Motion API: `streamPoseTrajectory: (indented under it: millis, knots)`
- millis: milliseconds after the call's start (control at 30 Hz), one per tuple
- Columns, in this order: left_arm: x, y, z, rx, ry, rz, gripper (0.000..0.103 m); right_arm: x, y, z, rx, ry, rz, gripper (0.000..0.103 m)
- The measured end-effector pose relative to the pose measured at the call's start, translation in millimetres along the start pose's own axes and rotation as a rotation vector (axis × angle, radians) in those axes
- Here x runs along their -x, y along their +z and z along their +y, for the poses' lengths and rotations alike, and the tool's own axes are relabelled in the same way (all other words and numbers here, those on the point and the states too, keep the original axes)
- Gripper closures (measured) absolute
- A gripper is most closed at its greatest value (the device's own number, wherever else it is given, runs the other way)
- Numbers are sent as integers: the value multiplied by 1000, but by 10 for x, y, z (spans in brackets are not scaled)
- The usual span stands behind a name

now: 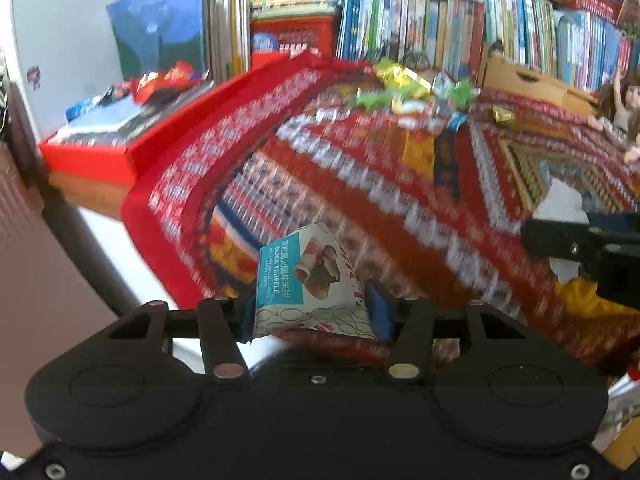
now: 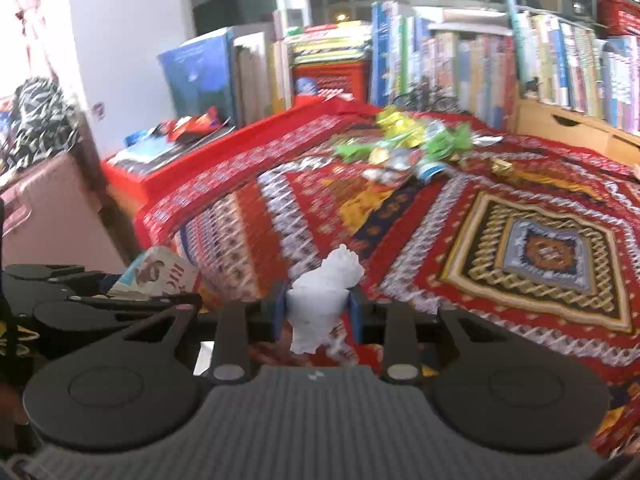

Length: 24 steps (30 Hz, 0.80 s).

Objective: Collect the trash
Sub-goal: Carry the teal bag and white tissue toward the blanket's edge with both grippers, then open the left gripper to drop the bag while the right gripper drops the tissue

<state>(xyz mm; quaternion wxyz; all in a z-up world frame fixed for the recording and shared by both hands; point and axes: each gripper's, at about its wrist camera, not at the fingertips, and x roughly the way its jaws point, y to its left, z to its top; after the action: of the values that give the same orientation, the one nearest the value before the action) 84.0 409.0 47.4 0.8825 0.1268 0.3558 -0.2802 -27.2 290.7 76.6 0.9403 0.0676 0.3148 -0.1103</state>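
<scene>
My left gripper (image 1: 312, 316) is shut on a teal and white snack wrapper (image 1: 308, 284) printed "Black Truffle", held above the near edge of the red patterned tablecloth (image 1: 360, 184). The same wrapper (image 2: 160, 276) shows at the left of the right wrist view, in the left gripper (image 2: 92, 296). My right gripper (image 2: 318, 314) is shut on a crumpled white tissue (image 2: 324, 296). A pile of green, yellow and silver wrappers (image 1: 408, 92) lies at the far side of the cloth, also seen as a wrapper pile (image 2: 404, 144). A gold foil piece (image 2: 502, 166) lies to its right.
A red box (image 1: 92, 148) with magazines and red snack packets (image 1: 168, 78) stands at the table's left corner. Rows of books (image 2: 480, 60) line the back. A wooden drawer unit (image 2: 568, 128) is at the back right. A pink case (image 2: 44, 216) stands left of the table.
</scene>
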Motion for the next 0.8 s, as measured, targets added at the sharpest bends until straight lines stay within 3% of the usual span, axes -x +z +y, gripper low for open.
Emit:
streamPoseTrajectory:
  millis: [200,533,633,700,800]
  knots:
    - [-12,-209,130,-10,10,53,52,-59,-77,245,40,41,37,66]
    - [-18,-287,208,-6,14,77,45,-144,-72,424,83,74,71,65]
    - [-21,-290,227,-13,16,59,37,-173,-72,438,88,65,77,65]
    - [-35,-286,233,-19,22,55,26,-203,-68,436,84,59,82,65]
    - [-60,-274,267,-12,20,53,22,-232,-64,435,82,50,84,65]
